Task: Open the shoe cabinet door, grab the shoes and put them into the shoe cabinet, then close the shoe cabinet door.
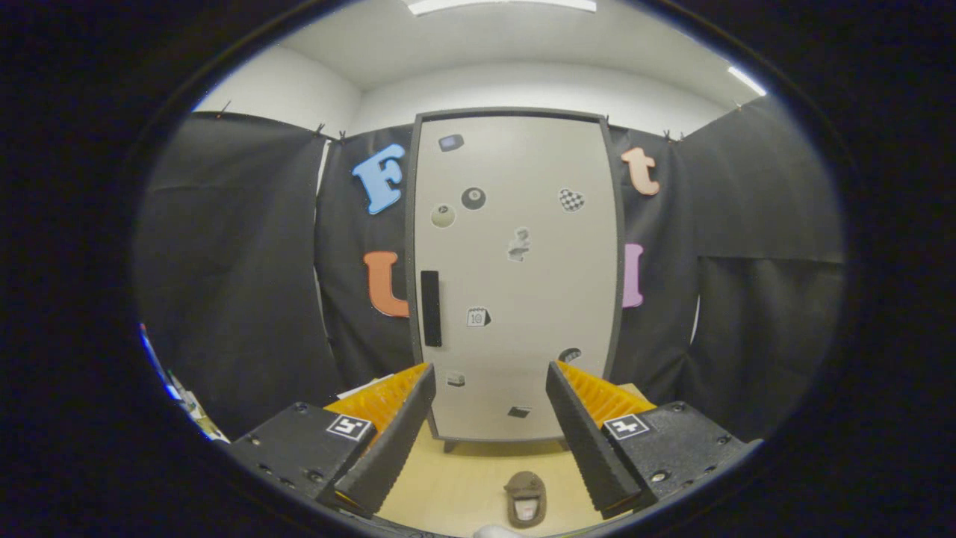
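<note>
The gripper (pixel 489 381) is spread, holding nothing. A shoe (pixel 526 499) lies between its fingers on the floor (pixel 448 486). Beyond stands the cabinet (pixel 515 276), door shut.

Camera riding the tool (pixel 489 377), facing the shoe cabinet (pixel 515 276) head-on, near

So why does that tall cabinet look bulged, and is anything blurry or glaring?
Gripper view: the fisheye lens bows the shoe cabinet door, its sides curving outward; ceiling strip lights burn out to white; the door and its stickers stay sharp, lit evenly; the open tongs hold nothing; the shoe between them looks slightly soft.
</note>
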Action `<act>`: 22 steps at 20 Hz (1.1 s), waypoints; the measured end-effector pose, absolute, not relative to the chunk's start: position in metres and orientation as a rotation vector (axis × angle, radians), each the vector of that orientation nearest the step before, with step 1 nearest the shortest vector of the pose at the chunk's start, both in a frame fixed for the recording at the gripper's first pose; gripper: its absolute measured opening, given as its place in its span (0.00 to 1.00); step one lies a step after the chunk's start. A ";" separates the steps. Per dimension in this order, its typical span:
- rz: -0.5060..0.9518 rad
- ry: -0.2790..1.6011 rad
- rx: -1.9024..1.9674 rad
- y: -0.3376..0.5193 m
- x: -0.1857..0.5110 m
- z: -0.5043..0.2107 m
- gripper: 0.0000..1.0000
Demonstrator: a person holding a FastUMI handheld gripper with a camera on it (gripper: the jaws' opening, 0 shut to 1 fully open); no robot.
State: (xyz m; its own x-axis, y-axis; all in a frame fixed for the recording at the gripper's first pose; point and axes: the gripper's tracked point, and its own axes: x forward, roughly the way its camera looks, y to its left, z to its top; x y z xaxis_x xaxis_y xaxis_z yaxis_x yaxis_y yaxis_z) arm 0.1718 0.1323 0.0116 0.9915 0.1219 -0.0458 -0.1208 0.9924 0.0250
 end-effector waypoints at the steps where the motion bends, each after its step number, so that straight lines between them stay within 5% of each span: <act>1: 0.143 0.046 0.020 0.143 0.190 0.013 0.98; 16: 0.217 0.103 0.048 0.228 0.376 0.008 0.98; 22: 0.227 0.115 0.063 0.236 0.393 0.007 0.79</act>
State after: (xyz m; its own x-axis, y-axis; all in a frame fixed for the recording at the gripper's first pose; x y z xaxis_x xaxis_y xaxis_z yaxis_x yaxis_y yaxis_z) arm 0.3932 0.2356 0.0069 0.9679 0.2277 -0.1066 -0.2205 0.9725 0.0756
